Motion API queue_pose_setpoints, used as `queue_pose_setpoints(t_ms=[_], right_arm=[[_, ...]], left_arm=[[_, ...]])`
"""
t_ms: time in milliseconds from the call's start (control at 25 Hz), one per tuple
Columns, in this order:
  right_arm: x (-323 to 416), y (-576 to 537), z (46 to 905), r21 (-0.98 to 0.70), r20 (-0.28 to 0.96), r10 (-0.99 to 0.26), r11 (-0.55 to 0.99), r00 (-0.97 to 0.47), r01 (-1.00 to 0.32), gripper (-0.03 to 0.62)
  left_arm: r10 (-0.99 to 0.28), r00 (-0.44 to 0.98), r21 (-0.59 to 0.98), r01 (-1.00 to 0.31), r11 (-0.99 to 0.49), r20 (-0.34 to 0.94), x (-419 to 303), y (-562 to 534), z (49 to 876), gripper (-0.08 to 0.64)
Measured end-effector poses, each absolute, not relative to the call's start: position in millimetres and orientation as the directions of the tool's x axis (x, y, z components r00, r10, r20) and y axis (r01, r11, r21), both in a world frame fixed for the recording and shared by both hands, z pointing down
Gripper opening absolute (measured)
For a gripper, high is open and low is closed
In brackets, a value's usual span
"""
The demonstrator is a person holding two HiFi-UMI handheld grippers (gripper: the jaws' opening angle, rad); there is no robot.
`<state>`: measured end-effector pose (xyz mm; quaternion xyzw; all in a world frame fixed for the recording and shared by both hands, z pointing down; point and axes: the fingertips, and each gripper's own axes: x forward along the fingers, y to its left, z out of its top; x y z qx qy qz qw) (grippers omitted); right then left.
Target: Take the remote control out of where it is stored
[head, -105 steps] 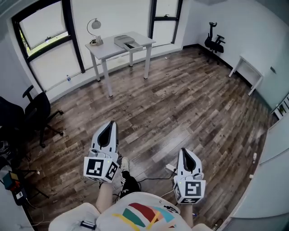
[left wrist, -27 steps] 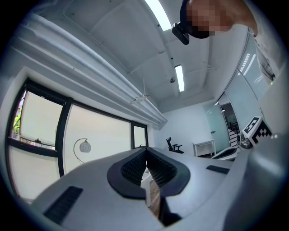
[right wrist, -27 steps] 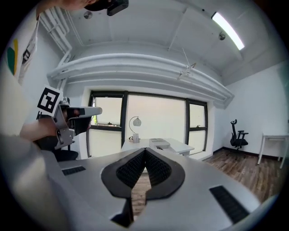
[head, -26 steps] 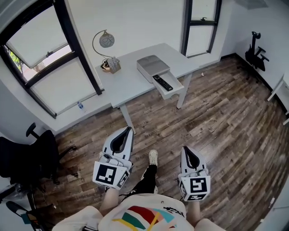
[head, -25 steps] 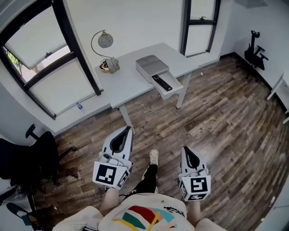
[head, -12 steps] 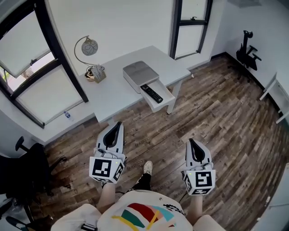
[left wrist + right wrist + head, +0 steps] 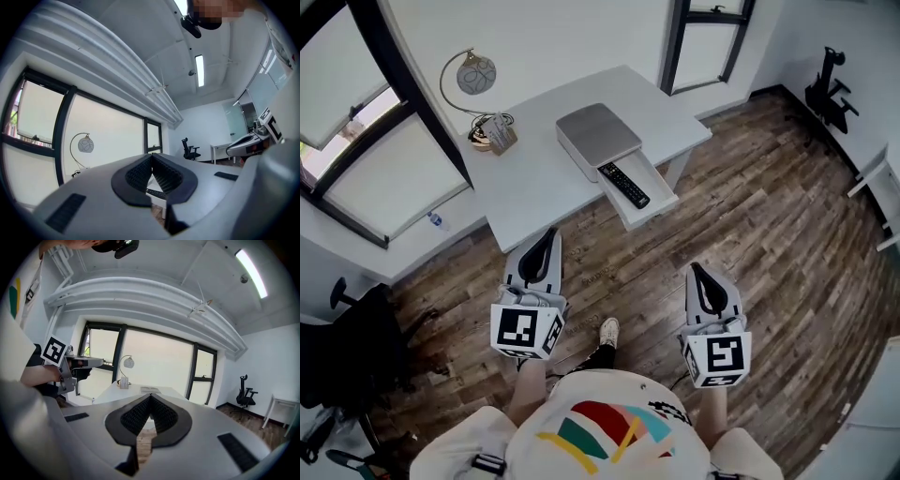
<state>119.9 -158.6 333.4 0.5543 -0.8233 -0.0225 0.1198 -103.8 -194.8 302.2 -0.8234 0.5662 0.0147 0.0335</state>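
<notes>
We see remote control (image 7: 623, 185) lying in open drawer (image 7: 653, 179), upper centre, on white table (image 7: 534, 192). Lower frame: left gripper (image 7: 544, 240), right gripper (image 7: 700, 275), both jaws together, 0 held.

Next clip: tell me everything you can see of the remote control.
The remote control is a slim black bar, seemingly plastic, with light specks on top that look like buttons, too small to read. It lies flat and lengthwise in the open white drawer, which is pulled out of a grey-topped box on the white desk. Only the drawer floor touches it; nothing covers it.
</notes>
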Motion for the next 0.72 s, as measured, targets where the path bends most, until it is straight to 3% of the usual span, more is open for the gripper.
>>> queue_pose_setpoints(t_ms=[720], right_arm=[[73.1, -282.8, 349.6, 0.138, 0.235, -0.874, 0.464, -0.426, -0.875, 0.000]], left_arm=[[-0.928, 0.371, 0.013, -0.928, -0.371, -0.002, -114.6, -318.1, 322.3, 0.009]])
